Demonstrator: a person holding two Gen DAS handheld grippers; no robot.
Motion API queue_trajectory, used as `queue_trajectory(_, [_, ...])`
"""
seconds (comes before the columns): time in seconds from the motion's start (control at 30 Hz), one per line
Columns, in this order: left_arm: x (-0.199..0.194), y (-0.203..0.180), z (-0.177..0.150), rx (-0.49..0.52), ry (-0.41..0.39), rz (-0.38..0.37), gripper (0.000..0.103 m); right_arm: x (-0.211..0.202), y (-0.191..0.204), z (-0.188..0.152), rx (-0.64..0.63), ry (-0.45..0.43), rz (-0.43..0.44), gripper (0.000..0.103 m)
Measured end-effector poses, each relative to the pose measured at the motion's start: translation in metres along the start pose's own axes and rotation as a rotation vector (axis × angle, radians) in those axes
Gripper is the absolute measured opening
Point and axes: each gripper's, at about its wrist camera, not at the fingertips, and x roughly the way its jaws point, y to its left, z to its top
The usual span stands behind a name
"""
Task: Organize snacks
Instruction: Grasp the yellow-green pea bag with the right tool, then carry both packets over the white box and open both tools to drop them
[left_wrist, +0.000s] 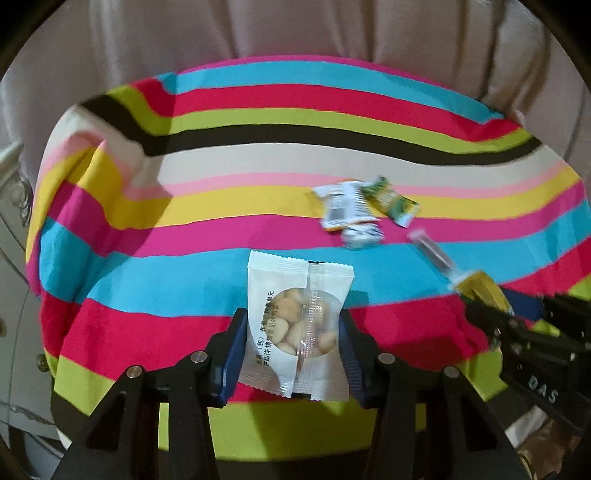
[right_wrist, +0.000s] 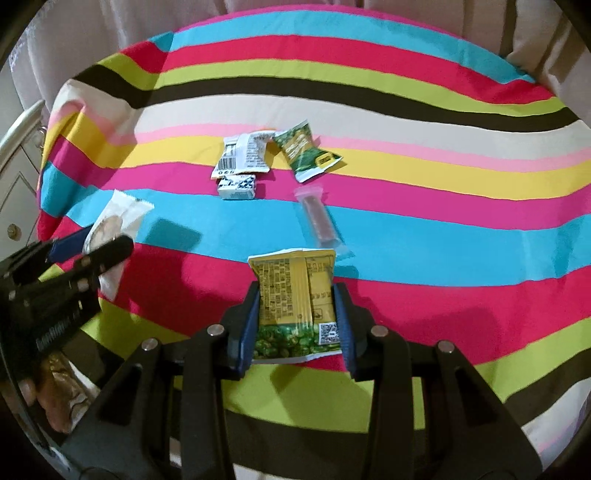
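Nearest the left wrist camera, the left gripper has its blue pads pressed on both long edges of a white nut packet, jaws drawn in to the packet's width. The right gripper likewise clamps a yellow-green pea packet by its sides. Both packets look light and crinkly, with loose, lumpy contents under slick film; the judgement is that a side squeeze across the filled middle holds better than pinching a thin sealed end, and that a hard squeeze could crush the nuts. Ahead of both grippers, on the striped cloth, lie the remaining snacks: a white barcode packet, a small blue-white box touching it, a green packet just beside, and a clear-wrapped stick nearest the right gripper. The right view shows these sharply and the left gripper from the side; the left view blurs them but shows the nuts through the packet's clear window.
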Motion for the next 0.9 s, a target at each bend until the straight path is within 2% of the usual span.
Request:
queue_trajectory(0.43, [-0.047,-0.084,-0.028,0.077,0.006,-0.13,0.047,-0.064,-0.059,-0.04,0.117,-0.078,-0.03,0.042])
queue_trajectory(0.9, [-0.076,-0.175,-0.045,0.231,0.006,-0.251,0.047,-0.12,-0.149,-0.112,0.254,-0.09,-0.143,0.042])
